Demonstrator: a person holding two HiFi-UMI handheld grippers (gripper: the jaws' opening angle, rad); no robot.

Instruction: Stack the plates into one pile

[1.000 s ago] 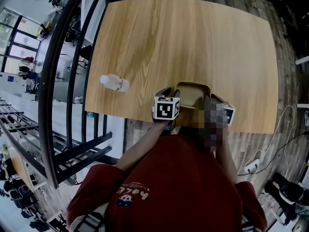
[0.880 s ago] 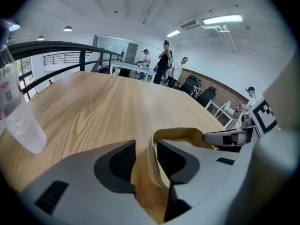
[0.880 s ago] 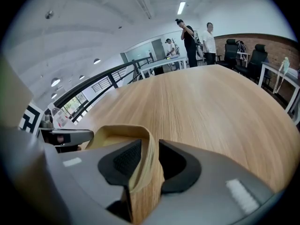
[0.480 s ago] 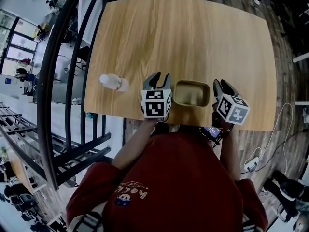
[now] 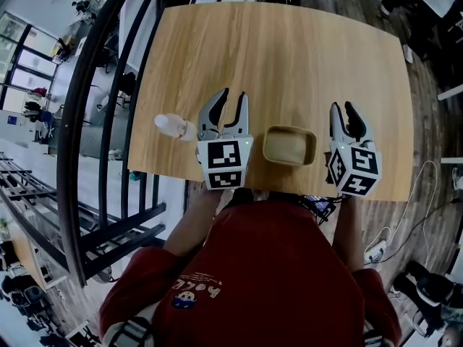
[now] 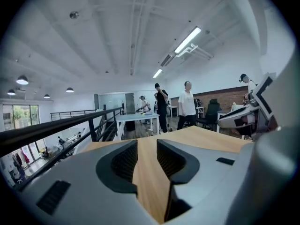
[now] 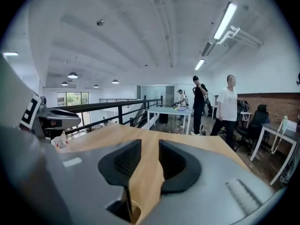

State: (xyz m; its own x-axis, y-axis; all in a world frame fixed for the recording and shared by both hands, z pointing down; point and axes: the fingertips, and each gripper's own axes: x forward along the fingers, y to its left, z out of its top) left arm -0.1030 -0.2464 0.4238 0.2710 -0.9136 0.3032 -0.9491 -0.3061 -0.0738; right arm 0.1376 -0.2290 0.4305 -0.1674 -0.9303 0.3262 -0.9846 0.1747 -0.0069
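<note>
Tan plates [image 5: 289, 144] sit as one pile near the tabletop's [image 5: 289, 56] front edge; how many are in it can't be told. The pile is between the two tongs and touches neither. Left tongs [image 5: 229, 98] hover just left of the pile, jaws apart, only bare wood between. Right tongs [image 5: 344, 111] hover just right of it, jaws a narrow gap apart, also empty. Plastic bottle [image 5: 173, 125] lies on its side beside the left tongs. Black railing [image 6: 51, 127] runs past that edge. People [image 7: 228, 108] stand far off near a white table [image 7: 171, 110].

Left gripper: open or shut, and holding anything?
Open and empty: the left gripper has its jaws apart, with only bare table between them.
</note>
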